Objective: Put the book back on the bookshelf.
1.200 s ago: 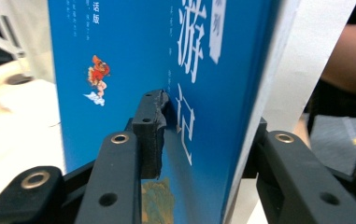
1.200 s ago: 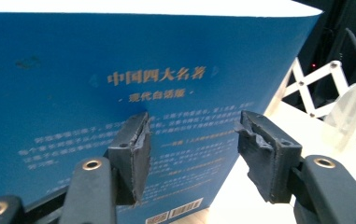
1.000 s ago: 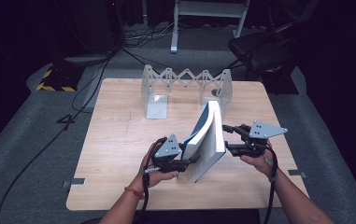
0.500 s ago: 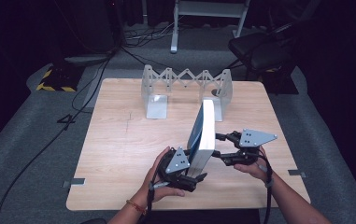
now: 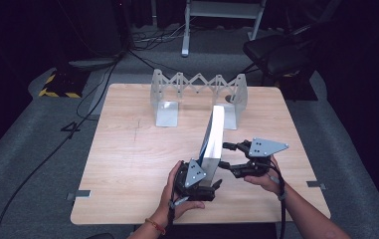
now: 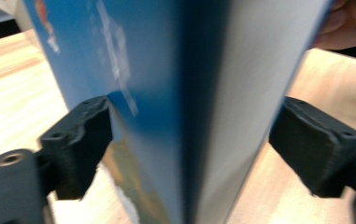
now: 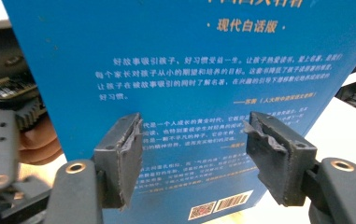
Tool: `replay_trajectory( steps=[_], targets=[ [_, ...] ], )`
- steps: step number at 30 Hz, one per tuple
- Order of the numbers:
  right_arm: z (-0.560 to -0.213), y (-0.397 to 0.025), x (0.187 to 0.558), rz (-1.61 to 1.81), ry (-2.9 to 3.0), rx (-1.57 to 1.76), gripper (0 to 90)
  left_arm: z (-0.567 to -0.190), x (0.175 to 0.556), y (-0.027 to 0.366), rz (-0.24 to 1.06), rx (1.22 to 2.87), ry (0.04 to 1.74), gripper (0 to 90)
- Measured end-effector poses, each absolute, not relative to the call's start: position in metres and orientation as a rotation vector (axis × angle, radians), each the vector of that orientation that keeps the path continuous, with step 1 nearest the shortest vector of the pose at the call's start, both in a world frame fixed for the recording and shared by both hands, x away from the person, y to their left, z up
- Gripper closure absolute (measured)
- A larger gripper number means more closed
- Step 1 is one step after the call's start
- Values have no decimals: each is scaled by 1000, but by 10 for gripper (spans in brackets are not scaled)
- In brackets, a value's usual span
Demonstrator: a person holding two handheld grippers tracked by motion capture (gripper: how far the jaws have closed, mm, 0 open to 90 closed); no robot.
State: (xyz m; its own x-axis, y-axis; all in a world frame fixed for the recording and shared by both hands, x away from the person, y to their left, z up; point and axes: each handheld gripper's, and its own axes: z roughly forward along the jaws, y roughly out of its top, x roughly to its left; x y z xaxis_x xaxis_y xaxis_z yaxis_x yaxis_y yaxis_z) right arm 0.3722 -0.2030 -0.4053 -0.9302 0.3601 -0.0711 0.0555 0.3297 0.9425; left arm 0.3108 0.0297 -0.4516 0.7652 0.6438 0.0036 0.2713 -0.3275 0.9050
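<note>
High view: A blue-covered book [image 5: 213, 137] stands upright on edge on the wooden table [image 5: 127, 149], near-right of centre, fore-edge pages facing up and toward the cam. The left gripper [image 5: 203, 180] sits at the book's near lower corner; its grey plate overlaps the book, and the person's left hand [image 5: 177, 191] wraps the gripper body from below. The right gripper [image 5: 229, 157] comes in from the right, approx. level with the book's lower part, jaws pointing left at the cover; the right hand [image 5: 261, 179] holds it from the near side. Far of the book, a grey folding rack [image 5: 197, 89] stands w/ two flat end plates on the table, well apart from both grippers.

Left gripper view: The book [image 6: 175, 93] is seen edge-on, blue cover on the left, white page block on the right. The left gripper [image 6: 189, 144] straddles the book's thickness: left pad touches the blue cover; the right pad stands just beside the page side w/ a narrow gap. Jaws apart, not clamped. Fingers of the other hand show top right.

Right gripper view: The back cover [image 7: 189, 84] w/ printed text and a barcode faces the cam. The right gripper [image 7: 192, 154] has jaws apart, pads in front of the cover, approx. flat-on; contact w/ the cover cannot be told.
</note>
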Motion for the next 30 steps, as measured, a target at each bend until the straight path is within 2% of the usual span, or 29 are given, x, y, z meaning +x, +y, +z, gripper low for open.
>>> replay_trajectory(
  steps=[14, 17, 30],
  targets=[
    [-416, -198, 381, 1604, 2337, 428, 374, -460, 315, 31, 505, 1897, 734, 216],
    [-417, -198, 381, 1607, 2336, 426, 368, -460, 314, 33, 508, 1902, 724, 250],
    [-416, -208, 395, 1552, 2291, 504, 329, -454, 317, 55, 475, 1916, 727, 570]
  ],
)
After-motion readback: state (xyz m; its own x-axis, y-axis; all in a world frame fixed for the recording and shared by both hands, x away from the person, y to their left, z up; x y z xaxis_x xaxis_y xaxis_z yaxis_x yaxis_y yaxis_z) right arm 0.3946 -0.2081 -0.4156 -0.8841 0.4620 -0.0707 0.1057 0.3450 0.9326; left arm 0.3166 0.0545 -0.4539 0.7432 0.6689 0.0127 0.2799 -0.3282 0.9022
